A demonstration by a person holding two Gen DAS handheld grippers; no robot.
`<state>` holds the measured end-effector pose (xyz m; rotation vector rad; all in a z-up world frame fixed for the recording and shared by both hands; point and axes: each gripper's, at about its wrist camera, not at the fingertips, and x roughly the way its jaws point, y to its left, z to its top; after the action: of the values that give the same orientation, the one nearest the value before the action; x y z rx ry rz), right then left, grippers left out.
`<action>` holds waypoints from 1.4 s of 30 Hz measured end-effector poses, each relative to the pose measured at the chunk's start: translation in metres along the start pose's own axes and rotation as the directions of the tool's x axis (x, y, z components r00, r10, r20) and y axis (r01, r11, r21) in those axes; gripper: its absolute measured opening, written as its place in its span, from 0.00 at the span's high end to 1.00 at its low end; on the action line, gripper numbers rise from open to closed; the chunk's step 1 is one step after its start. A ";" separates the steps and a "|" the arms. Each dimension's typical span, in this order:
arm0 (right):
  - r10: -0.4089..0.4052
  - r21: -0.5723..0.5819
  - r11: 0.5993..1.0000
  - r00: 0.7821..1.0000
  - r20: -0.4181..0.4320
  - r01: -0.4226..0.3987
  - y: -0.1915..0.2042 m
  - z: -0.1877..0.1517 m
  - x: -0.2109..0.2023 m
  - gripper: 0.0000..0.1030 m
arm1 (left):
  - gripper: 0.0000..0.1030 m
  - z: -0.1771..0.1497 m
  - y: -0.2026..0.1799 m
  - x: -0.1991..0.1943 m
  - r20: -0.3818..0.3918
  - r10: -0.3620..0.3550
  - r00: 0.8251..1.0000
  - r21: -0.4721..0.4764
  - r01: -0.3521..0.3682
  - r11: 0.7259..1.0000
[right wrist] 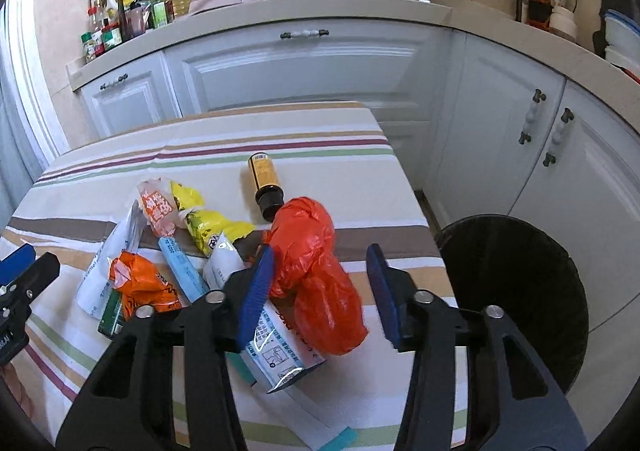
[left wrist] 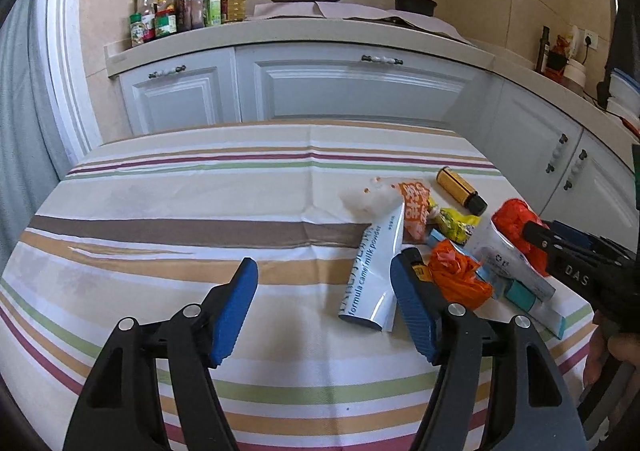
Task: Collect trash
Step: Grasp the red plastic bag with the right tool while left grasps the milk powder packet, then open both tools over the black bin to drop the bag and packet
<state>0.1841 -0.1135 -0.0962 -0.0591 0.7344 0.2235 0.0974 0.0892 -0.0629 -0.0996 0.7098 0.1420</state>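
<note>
The table (left wrist: 160,211), under a striped cloth, fills most of both views, with white kitchen cabinets (left wrist: 340,87) and a counter behind it; beside the table's right edge, on the floor, stands a round bin lined with a black bag (right wrist: 516,291), its mouth open. The trash lies in a loose heap on the right part of the cloth. Largest of it is a red plastic bag (right wrist: 316,275), bunched up and resting on a white printed carton (right wrist: 280,351); to the left lies a white milk-powder pouch (left wrist: 372,275), flat, with a crumpled orange bag (left wrist: 456,275) just beside it and a long pale-blue box (right wrist: 180,263) between them; behind these sit an orange-and-white snack wrapper (left wrist: 416,207) and a yellow wrapper (right wrist: 208,223), touching one another; a small amber bottle with a black cap (right wrist: 266,183) lies on its side, apart at the far end of the heap.

The right gripper (right wrist: 320,287) is spread wide, its blue pads on either side of the red bag; the left pad seems to touch the bag, though the fisheye makes that hard to judge, and the right pad is clear of it. The left gripper (left wrist: 324,303) hangs over bare cloth, spread wide and holding nothing, its right pad just beside the milk-powder pouch.
</note>
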 end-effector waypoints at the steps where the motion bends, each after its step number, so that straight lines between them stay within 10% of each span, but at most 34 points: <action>1: 0.006 -0.006 1.000 1.000 -0.009 -0.006 0.001 0.000 0.002 0.68 | 0.35 -0.001 -0.001 0.000 -0.005 -0.003 1.000 0.003 0.003 1.000; 18: 0.004 -0.022 1.000 1.000 0.029 -0.003 0.005 -0.003 -0.014 0.78 | 0.35 -0.010 -0.011 0.030 -0.134 -0.054 0.990 0.041 0.060 0.997; 31: 0.009 -0.015 1.000 0.999 0.048 -0.008 0.003 -0.004 -0.021 0.78 | 0.91 -0.008 -0.014 0.039 -0.164 -0.076 0.984 0.065 0.087 0.994; 42: 0.002 -0.005 1.000 0.993 0.118 -0.001 0.000 -0.008 -0.041 0.80 | 0.95 -0.004 -0.014 0.014 -0.064 -0.043 0.997 0.062 0.047 0.997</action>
<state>0.1492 -0.1224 -0.0745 -0.0493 0.6159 0.2283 0.1080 0.0761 -0.0745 -0.0598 0.7737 0.0737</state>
